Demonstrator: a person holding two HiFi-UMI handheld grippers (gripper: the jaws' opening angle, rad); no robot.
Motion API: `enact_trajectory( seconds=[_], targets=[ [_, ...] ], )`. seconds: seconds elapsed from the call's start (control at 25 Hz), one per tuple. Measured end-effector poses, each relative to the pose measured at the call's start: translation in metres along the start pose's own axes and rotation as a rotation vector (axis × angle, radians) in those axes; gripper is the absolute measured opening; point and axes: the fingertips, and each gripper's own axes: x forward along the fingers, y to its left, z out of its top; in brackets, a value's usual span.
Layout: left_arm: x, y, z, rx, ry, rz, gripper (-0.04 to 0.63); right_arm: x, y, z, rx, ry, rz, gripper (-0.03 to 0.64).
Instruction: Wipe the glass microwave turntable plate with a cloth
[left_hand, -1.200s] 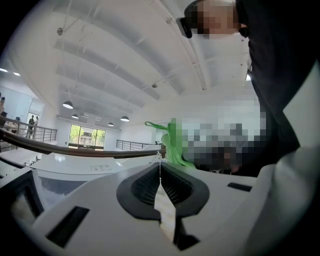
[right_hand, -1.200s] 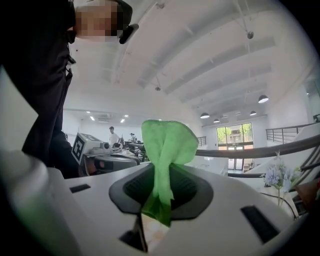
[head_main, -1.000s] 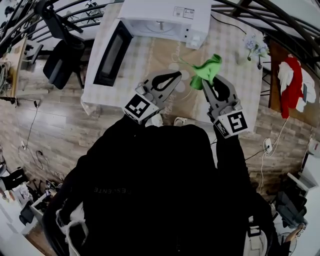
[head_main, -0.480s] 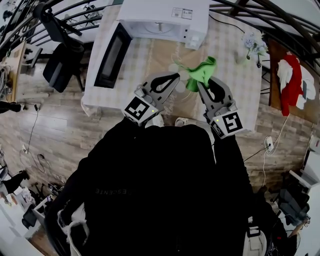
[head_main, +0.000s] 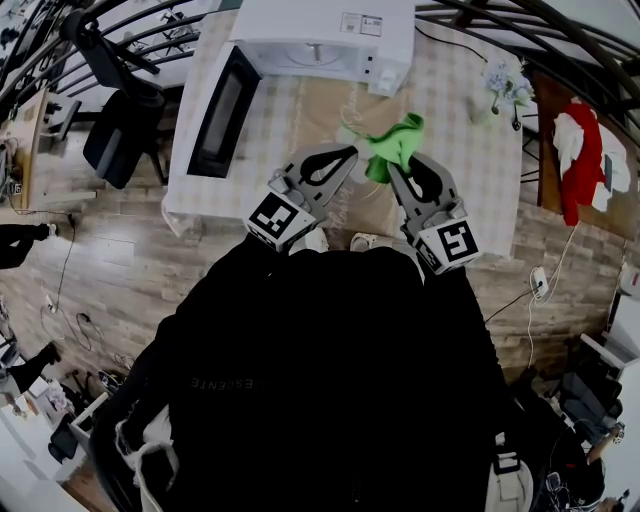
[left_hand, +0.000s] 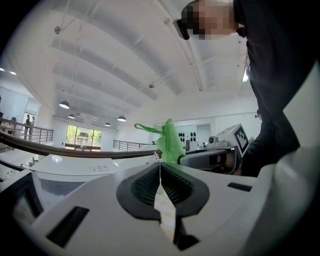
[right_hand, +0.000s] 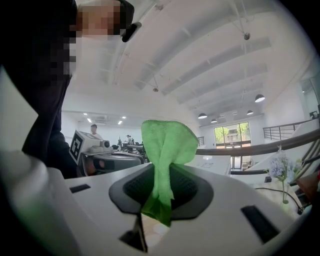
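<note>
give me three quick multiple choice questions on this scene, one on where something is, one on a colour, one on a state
1. Where is the cloth?
A. on the floor
B. in the right gripper's jaws
C. inside the microwave

2. What colour is the cloth?
A. red
B. blue
C. green

3. How does the microwave door stand?
A. swung open
B. shut
C. taken off and lying on the floor

Answers:
1 B: in the right gripper view, the right gripper has its jaws closed on the cloth, which sticks up between them.
2 C: the cloth is bright green in all three views.
3 A: in the head view, the dark door stands out from the white microwave, over the table.
</note>
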Motion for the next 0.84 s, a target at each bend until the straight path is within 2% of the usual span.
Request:
enact_trajectory(
  seconds=[0.84],
  targets=[
    [0.000,0.003,-0.011,-0.012,0.023,0.006,0.021,0.001,-0.002,-0.010,0.021,0.024,-0.004,0.098]
  ],
)
